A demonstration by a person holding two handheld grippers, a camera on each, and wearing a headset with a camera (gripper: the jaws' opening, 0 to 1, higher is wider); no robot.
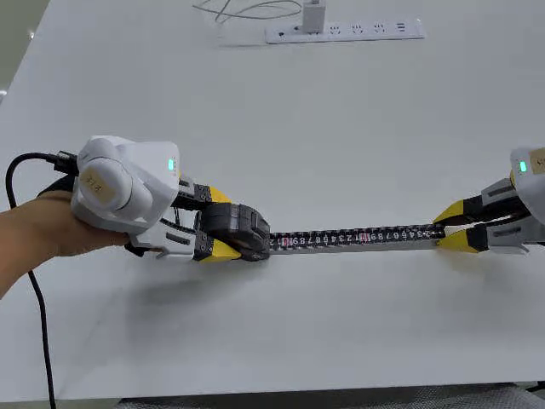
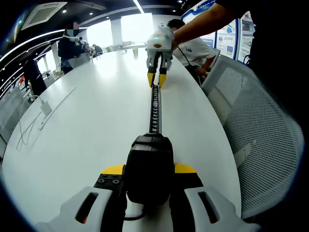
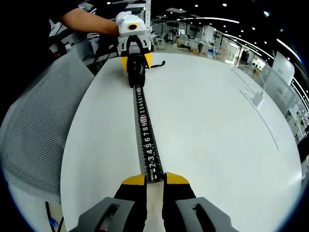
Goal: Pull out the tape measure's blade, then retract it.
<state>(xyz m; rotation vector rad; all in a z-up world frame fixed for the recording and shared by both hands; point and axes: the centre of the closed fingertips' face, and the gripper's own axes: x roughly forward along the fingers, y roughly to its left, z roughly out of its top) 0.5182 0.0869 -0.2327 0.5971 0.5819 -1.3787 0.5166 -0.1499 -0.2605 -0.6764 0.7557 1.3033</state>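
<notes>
The black, rounded tape measure case (image 1: 237,232) sits left of centre in the head view, resting on the white tabletop (image 1: 298,128). The yellow-tipped left gripper (image 1: 219,223) is clamped on the case from both sides. From the case's mouth, the dark numbered blade (image 1: 358,238) runs flat along the table toward the right edge of the frame. There the yellow-tipped right gripper (image 1: 450,228) has its jaws closed on the blade's end.

A person's hand (image 1: 51,230) grips the left gripper at the left edge. A black cable (image 1: 34,290) loops down into the lower left corner. A white power strip (image 1: 345,31) with a white plug (image 1: 313,15) lies at the top centre. In the left gripper view, a grey mesh chair (image 2: 260,125) stands at the right.
</notes>
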